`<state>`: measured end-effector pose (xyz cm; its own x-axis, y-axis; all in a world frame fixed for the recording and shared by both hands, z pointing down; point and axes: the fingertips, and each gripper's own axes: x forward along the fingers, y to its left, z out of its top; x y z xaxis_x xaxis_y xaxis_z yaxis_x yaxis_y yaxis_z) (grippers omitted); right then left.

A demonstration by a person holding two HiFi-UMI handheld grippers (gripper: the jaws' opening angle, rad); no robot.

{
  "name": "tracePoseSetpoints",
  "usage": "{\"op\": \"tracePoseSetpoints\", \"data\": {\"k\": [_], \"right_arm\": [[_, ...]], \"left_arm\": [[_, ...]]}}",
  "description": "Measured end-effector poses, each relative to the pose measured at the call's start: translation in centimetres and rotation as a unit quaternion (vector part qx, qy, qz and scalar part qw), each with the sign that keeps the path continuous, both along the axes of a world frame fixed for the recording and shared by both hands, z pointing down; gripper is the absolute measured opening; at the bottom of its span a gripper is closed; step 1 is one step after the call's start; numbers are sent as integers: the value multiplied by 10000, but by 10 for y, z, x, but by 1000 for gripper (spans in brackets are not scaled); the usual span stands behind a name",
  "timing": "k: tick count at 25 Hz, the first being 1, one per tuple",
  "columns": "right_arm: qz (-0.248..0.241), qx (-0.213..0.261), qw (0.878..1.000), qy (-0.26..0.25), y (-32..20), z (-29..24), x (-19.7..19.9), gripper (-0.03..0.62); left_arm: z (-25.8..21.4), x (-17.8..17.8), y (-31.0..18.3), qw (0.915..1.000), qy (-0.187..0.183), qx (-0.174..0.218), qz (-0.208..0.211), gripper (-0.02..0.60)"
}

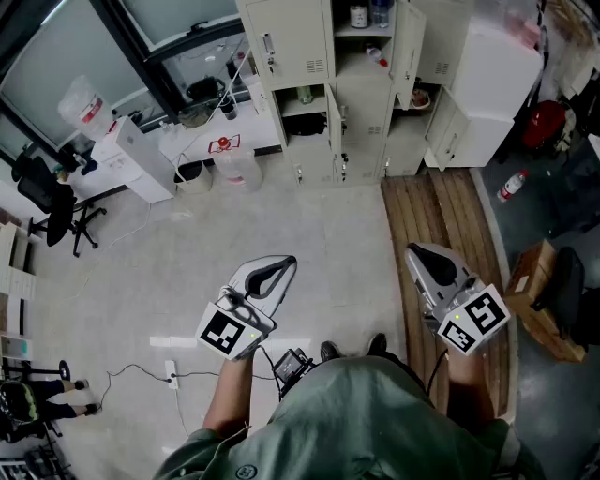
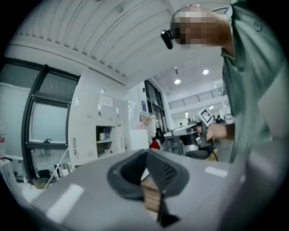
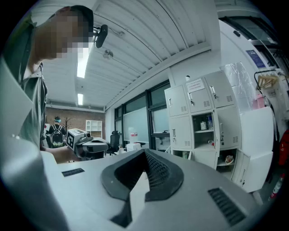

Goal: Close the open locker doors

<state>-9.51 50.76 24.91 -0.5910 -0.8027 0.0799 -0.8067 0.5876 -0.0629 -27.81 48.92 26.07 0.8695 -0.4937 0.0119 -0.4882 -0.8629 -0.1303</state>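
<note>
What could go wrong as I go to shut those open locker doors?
A bottle lies near the front of an open compartment; the door may hit it and not shut.
The wooden planks on the floor before the lockers could catch a foot.
The cable to your left might snag if you step that way.

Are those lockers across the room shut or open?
Several are open: the lockers show exposed shelves holding bottles, with doors swung aside. The upper-left door is shut.
</note>
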Motion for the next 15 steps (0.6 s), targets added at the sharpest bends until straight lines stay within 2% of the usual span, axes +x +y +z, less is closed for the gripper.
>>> {"op": "tracePoseSetpoints", "data": {"k": [15], "right_arm": [[42, -52, 10000, -4, -1, 4, -8, 5]], "left_arm": [[3, -4, 0, 9999, 52, 2, 95, 3]]}}
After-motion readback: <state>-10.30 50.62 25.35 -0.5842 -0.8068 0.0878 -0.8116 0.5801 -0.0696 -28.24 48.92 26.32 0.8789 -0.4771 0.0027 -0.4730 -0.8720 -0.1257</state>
